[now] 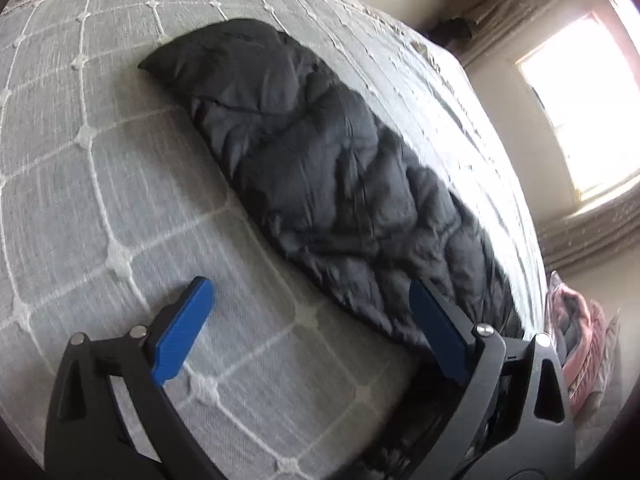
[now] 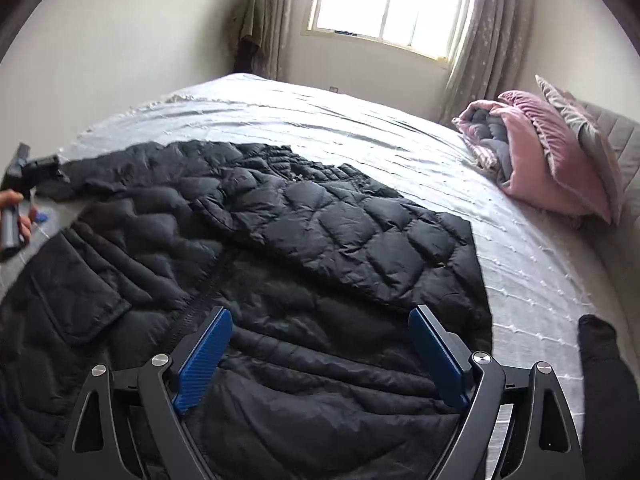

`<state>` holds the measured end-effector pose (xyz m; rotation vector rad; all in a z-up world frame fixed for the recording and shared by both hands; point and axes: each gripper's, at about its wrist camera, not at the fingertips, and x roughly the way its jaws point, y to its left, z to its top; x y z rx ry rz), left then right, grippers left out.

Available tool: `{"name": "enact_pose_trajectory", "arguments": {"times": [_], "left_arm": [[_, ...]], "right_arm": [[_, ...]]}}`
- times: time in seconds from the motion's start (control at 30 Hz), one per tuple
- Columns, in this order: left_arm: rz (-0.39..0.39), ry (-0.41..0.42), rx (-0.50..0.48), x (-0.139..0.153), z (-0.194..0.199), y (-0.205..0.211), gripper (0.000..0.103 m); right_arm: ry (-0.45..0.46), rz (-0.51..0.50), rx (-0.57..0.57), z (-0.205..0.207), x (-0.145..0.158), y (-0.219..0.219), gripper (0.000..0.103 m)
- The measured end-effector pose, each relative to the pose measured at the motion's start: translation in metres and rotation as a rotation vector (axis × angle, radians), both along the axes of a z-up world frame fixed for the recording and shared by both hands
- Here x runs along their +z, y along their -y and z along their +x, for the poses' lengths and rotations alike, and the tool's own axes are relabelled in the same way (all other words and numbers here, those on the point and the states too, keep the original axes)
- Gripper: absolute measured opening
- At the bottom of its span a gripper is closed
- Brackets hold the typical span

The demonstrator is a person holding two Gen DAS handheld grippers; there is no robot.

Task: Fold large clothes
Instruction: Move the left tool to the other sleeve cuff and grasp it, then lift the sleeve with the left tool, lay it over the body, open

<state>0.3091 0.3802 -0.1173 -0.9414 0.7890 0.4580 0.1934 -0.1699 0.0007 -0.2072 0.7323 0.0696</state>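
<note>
One black quilted jacket [image 2: 304, 248] flat on bed [image 2: 400, 136] under both spread tongs, left tongs [image 1: 310, 332] released, right tongs [image 2: 320, 356] released, two pillows [image 2: 560, 160] beyond right tongs

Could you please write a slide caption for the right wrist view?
Open right gripper hovers over a black puffer jacket spread on the bed.

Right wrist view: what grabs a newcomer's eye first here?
A black puffer jacket sprawls across the pale bedspread, filling the middle. The right gripper hangs open above it. Pink bedding is piled at the right, under a bright window.
</note>
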Motion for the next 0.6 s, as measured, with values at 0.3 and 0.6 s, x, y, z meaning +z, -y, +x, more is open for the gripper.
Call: {"name": "enact_pose_trajectory", "arguments": {"times": [0.3, 0.6], "left_arm": [[0.068, 0.038, -0.028, -0.004, 0.031, -0.051, 0.102], [0.039, 0.05, 0.029, -0.006, 0.03, -0.082, 0.04]], "right_arm": [[-0.016, 0.034, -0.015, 0.002, -0.001, 0.006, 0.091], [-0.009, 0.241, -0.051, 0.002, 0.01, 0.037, 0.091]]}}
